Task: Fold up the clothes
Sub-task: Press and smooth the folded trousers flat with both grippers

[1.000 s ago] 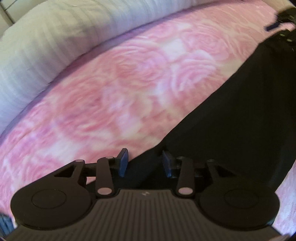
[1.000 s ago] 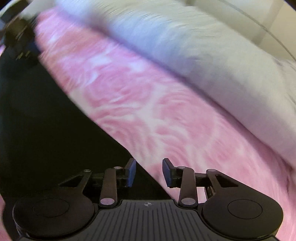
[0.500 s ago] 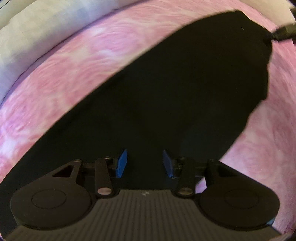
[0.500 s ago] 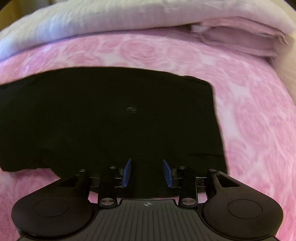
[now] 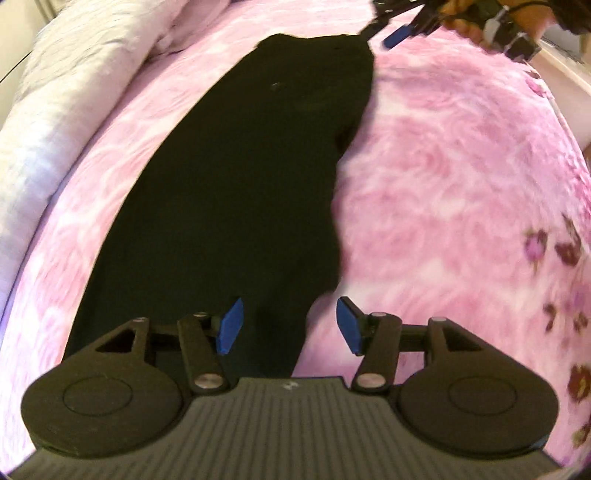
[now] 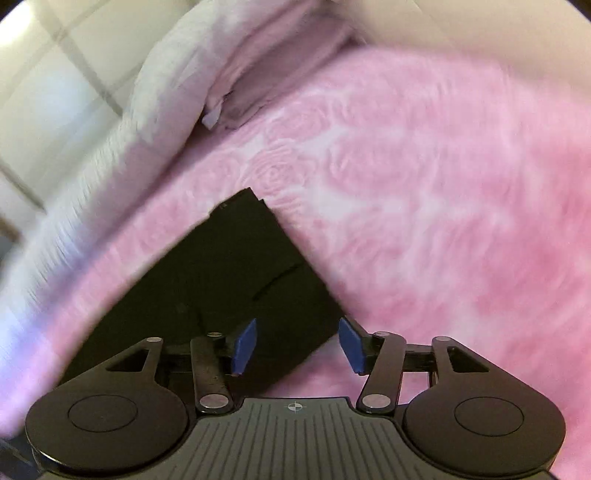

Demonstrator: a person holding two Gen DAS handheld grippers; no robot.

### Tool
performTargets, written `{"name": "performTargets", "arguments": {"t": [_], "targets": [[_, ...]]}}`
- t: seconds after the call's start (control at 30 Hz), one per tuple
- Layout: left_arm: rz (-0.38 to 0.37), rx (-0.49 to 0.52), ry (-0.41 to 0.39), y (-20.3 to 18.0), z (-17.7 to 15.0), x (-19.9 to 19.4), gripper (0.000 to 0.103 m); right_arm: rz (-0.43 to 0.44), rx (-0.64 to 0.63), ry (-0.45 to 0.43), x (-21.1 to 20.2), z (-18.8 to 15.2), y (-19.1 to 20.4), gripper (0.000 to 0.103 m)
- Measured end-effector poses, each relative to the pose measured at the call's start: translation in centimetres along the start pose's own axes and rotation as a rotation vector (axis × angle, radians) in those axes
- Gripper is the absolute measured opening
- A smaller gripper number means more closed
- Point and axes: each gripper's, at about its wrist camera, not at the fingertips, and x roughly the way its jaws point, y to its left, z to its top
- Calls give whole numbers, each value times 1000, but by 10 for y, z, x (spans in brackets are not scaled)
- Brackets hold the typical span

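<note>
Left wrist view: the left claw (image 5: 288,325) stands with its jaws apart, having just been opening, and its blue pads (image 5: 231,326) press on nothing. A black garment (image 5: 236,192) lies flat on the pink rose-patterned bed cover (image 5: 461,177), running from the lower centre of the frame to the upper centre. The near end of the garment sits between and below the fingers (loose, not gripped). At the upper right of the frame the right claw (image 5: 397,35) hangs just beside the garment's far corner, carried by a hand (image 5: 469,22). A white quilt (image 5: 55,103) runs along the left edge.

Right wrist view: the right claw (image 6: 297,345) is likewise parted, its jaws having just been opening, with nothing clamped. A corner of the garment (image 6: 229,273) lies at lower centre, its edge passing under the gap between the pads. The bed cover (image 6: 424,192) fills the right of the frame (blurred). The quilt (image 6: 159,99) occupies the upper left.
</note>
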Motion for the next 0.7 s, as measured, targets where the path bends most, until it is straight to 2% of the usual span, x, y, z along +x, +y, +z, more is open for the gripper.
{"name": "performTargets", "arguments": {"t": [0.07,0.13,0.2,0.23,0.27,0.3,0.43,0.5,0.6,0.67,0.7], "targets": [[-7,14,7,-2,12,7,51,45,104,6,14,-1,-13,54],[-8,32,19,-4,19,13,51,89,224,4,25,-3,-26,60],[-8,48,35,-3,25,16,51,130,367,-6,29,-11,-38,62],[-7,53,43,-2,27,18,51,150,407,-7,31,-13,-41,61],[-5,54,51,-1,28,20,51,170,446,-8,33,-16,-44,56],[-1,56,59,0,29,21,51,189,458,-8,34,-17,-45,35],[18,81,77,5,30,19,51,226,414,11,38,11,-55,21],[23,113,86,7,26,17,51,236,369,17,46,26,-58,21],[24,164,93,5,16,14,51,226,307,35,47,29,-54,23],[18,211,93,1,6,10,52,207,268,36,43,28,-52,30],[16,236,91,-2,0,9,52,178,252,14,34,23,-49,43]]}}
